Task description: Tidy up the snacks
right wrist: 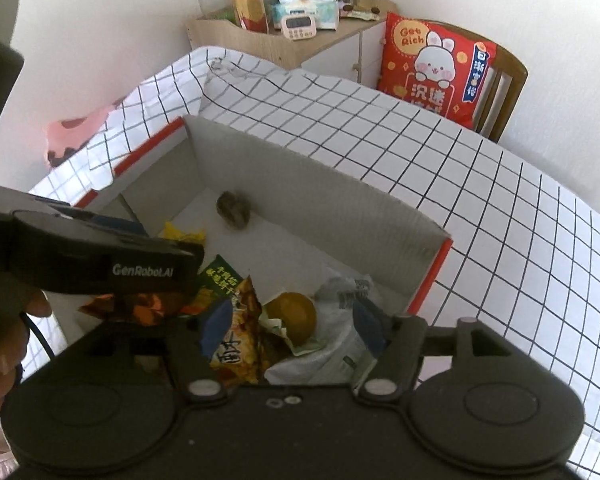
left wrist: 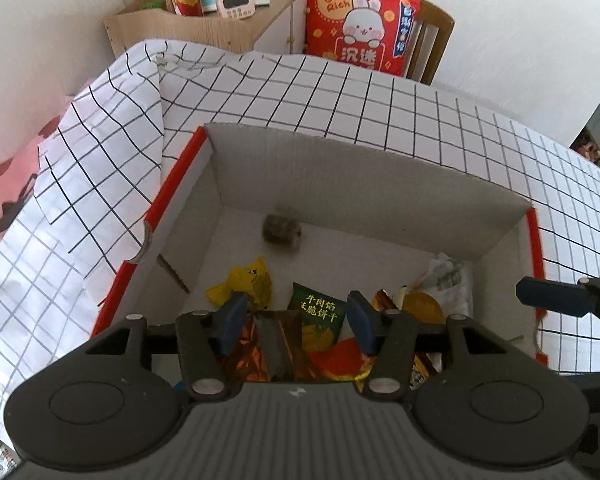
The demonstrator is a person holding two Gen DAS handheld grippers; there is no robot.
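Inside, left to right: corrugated cardboard box [left wrist: 340, 164], white walls, red rims, on grid-checked cloth [left wrist: 380, 96]. Left gripper [left wrist: 298, 318] over box's near left, blue pads apart, nothing between. Below: crinkled yellow wrapper [left wrist: 244, 284], glossy green biscuit packet [left wrist: 318, 312], foil orange packet [right wrist: 240, 340]. Small dark lump [left wrist: 281, 230] alone at far wall. Right gripper [right wrist: 290, 326] spread wide over white bag [right wrist: 340, 344] with round golden pastry [right wrist: 296, 314], near right corner.
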